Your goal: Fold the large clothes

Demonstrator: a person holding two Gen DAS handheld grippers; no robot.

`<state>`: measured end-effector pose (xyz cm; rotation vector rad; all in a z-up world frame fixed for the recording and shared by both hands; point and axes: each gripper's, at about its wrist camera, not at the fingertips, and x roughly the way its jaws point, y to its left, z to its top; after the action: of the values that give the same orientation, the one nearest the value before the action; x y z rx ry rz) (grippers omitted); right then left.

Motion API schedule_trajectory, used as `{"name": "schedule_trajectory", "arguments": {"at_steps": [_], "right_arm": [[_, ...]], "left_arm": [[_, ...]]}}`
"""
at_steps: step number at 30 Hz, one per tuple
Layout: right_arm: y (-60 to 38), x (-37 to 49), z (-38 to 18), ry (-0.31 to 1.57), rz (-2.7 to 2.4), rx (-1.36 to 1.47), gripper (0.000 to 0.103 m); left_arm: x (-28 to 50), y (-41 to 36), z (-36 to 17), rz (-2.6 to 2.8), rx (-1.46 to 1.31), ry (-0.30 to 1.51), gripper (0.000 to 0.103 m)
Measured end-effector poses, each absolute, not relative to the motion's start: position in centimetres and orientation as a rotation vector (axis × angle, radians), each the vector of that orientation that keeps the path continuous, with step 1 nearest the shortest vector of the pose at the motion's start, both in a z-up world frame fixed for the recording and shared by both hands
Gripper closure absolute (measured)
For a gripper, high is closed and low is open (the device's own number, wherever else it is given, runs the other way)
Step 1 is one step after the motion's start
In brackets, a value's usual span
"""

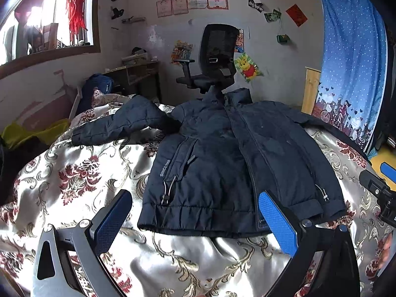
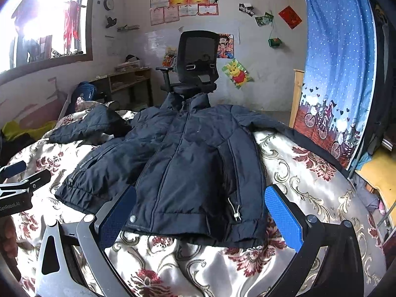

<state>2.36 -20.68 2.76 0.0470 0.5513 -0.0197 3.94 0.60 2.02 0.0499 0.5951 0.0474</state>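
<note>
Both my grippers, left and right, have fingers apart, holding nothing, near the jacket hem. Puffy fabric on the slick bedspread may slide; a shallow pinch slips.

A dark navy padded jacket lies front-up on a bed covered by a floral satin bedspread, zip closed, collar toward the far wall. One sleeve extends out to the left; the other lies along the jacket's right side. The left hand-held gripper hangs above the near hem, its blue-padded fingers spread wide, holding nothing. Part of the right hand-held gripper shows at the right edge. A black office chair stands beyond the bed.
</note>
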Motion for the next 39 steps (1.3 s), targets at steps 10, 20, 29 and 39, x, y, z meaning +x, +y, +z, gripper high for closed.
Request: {"name": "schedule_trajectory", "arguments": {"at_steps": [10, 20, 29, 39], "right_arm": [[-22.4, 9.2, 9.9, 0.656, 0.087, -0.098, 0.001], [-24.8, 17.6, 14.2, 0.651, 0.1, -0.1, 0.001], [-33.2, 23.2, 8.0, 0.649, -0.022, -0.008, 0.001], [-45.0, 23.7, -0.3, 0.74, -0.214, 0.505, 0.001]], "left_arm": [[7.7, 0.0, 10.4, 0.015, 0.199, 0.483, 0.0], [17.3, -1.3, 11.8, 0.074, 0.258, 0.463, 0.0], [29.2, -8.2, 6.6, 0.018, 0.242, 0.5, 0.0], [35.1, -15.3, 2.7, -0.019, 0.279, 0.548, 0.0]]}}
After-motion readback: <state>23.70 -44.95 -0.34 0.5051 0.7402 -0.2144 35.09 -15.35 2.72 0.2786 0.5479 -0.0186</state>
